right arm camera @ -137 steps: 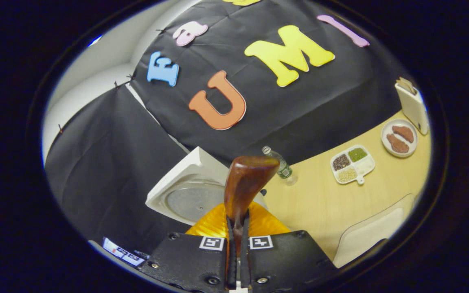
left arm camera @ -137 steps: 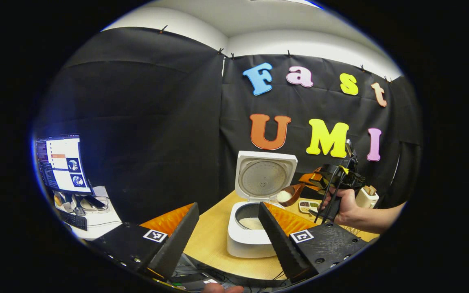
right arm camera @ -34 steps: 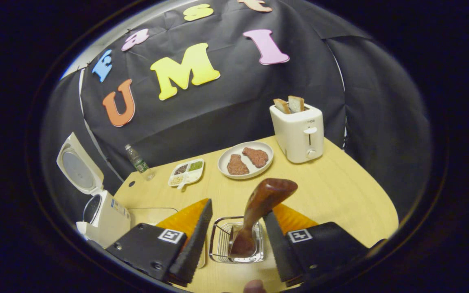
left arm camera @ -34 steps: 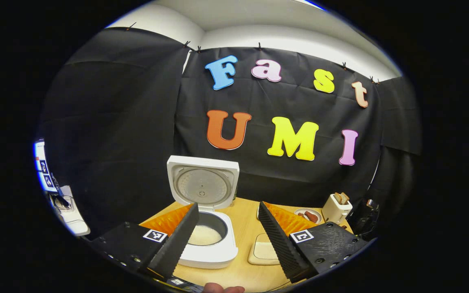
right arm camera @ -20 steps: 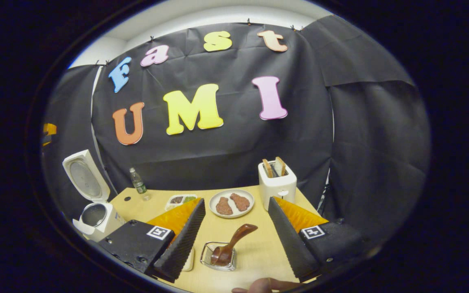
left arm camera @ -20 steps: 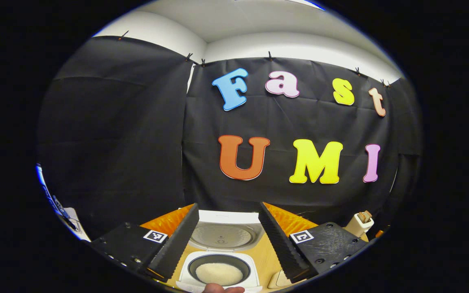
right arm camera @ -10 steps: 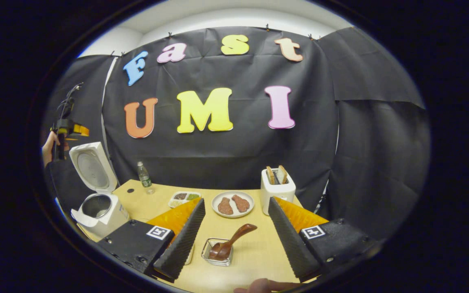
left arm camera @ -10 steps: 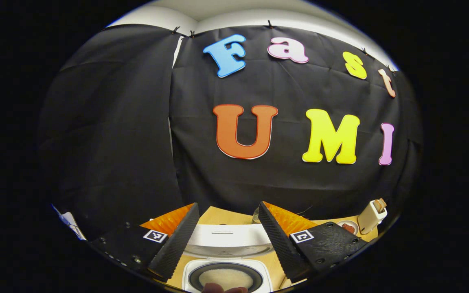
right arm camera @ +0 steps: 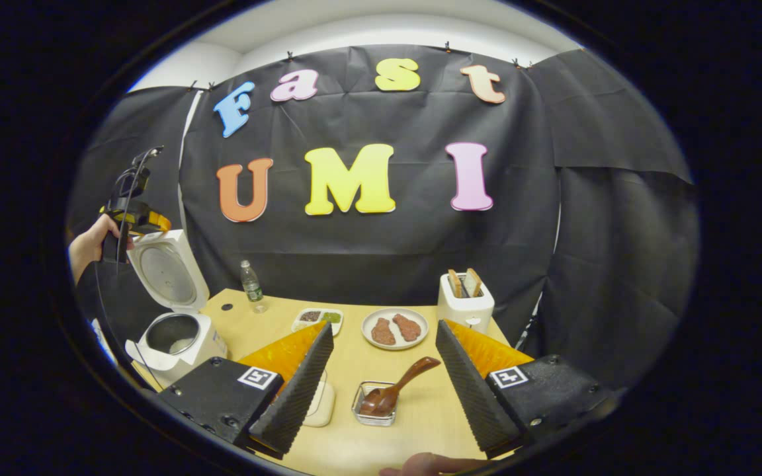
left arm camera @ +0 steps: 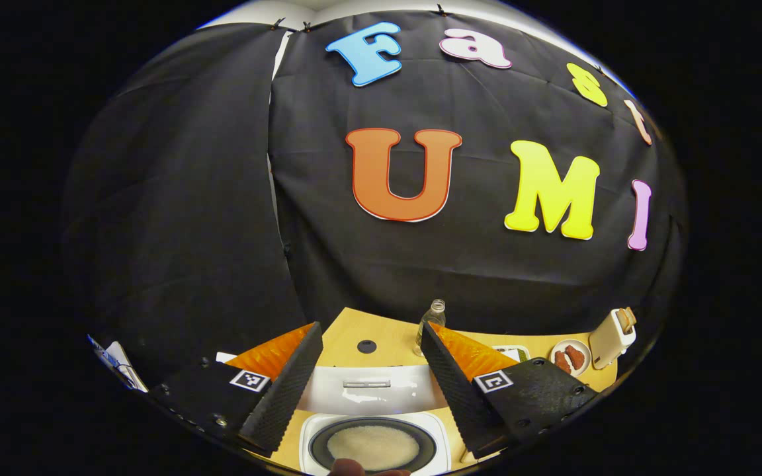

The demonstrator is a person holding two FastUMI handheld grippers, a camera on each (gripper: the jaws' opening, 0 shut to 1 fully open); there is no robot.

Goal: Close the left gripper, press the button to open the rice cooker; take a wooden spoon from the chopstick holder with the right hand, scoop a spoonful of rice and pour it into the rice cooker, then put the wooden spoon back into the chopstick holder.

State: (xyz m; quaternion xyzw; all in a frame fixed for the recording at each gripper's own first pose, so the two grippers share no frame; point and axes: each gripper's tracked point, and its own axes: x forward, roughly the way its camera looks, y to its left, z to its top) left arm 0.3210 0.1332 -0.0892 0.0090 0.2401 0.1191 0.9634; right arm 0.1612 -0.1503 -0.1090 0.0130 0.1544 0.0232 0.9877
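My right claw (right arm camera: 381, 380) gapes empty over the wooden spoon (right arm camera: 395, 392) in the chopstick holder (right arm camera: 373, 404); my left claw (left arm camera: 371, 370), wide apart, overlooks the rice cooker (left arm camera: 374, 449).

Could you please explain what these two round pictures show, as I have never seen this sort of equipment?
A person holds a two-finger gripper in each hand, and each carries a camera looking along its jaws. The left gripper hangs above the open rice cooker, jaws apart and empty. The right gripper, also open and empty, faces the table, where the wooden spoon leans in the chopstick holder. Behind are a toaster, a plate, a snack tray and a bottle.
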